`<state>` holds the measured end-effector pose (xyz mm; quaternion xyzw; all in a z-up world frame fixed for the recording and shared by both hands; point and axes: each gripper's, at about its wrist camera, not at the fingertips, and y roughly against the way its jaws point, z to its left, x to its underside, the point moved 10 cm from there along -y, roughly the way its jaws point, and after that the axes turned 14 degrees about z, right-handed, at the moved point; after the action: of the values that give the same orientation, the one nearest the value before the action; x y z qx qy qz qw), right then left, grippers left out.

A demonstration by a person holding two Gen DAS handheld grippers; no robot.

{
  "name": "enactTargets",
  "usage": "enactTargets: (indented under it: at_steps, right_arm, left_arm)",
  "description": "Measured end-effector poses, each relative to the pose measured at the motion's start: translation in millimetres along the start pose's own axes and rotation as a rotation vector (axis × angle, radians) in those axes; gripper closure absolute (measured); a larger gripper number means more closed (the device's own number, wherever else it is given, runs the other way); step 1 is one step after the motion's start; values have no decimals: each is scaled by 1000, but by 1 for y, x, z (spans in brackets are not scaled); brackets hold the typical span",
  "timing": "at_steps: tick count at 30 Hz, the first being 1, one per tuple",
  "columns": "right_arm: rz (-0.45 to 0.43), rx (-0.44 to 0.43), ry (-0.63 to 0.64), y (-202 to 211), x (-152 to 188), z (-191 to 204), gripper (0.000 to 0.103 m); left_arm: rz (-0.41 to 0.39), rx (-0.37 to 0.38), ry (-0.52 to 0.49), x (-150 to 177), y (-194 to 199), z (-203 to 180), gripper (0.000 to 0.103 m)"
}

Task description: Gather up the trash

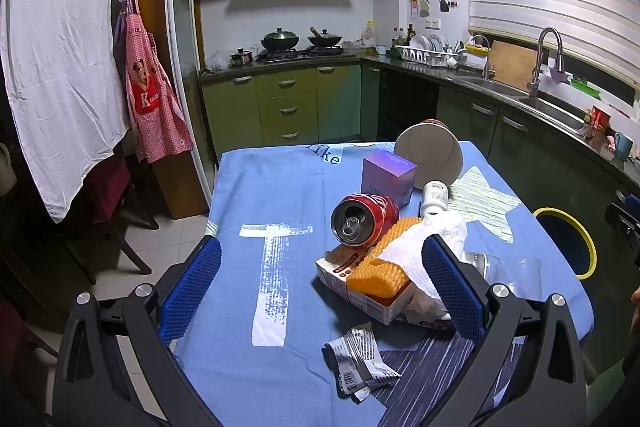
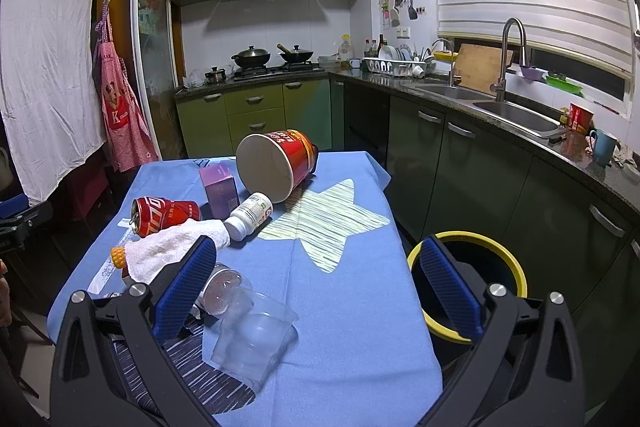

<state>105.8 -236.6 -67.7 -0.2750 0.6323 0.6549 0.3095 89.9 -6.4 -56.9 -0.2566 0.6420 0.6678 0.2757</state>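
Note:
Trash lies on the blue tablecloth [image 1: 248, 187]: a crushed red can [image 1: 364, 219], an orange sponge [image 1: 384, 267] on a carton [image 1: 360, 291], a white paper towel [image 1: 424, 251], a silver wrapper [image 1: 360, 359], a purple box [image 1: 386, 179], a white pill bottle [image 1: 434, 197] and a tipped red paper bucket [image 2: 276, 165]. Two clear plastic cups [image 2: 252, 335] lie near the front. My left gripper [image 1: 320, 291] is open above the carton and wrapper. My right gripper [image 2: 320, 291] is open, its fingers empty, above the table's right edge. The yellow-rimmed bin [image 2: 500, 259] stands beside the table.
Green cabinets and a dark counter [image 2: 540, 143] with a sink [image 2: 516, 115] run along the right and back. A stove with woks [image 2: 272, 61] is at the far wall. A white sheet [image 1: 60, 67] and a pink apron [image 1: 148, 91] hang at the left, over a chair.

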Motion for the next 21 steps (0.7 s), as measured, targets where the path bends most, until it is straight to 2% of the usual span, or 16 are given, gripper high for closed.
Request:
enactTargets:
  at_steps: [21]
  right_arm:
    - [5,-2,-4,-2,1,1,6]
  left_arm:
    - [6,0,-5,1,-4,1,4]
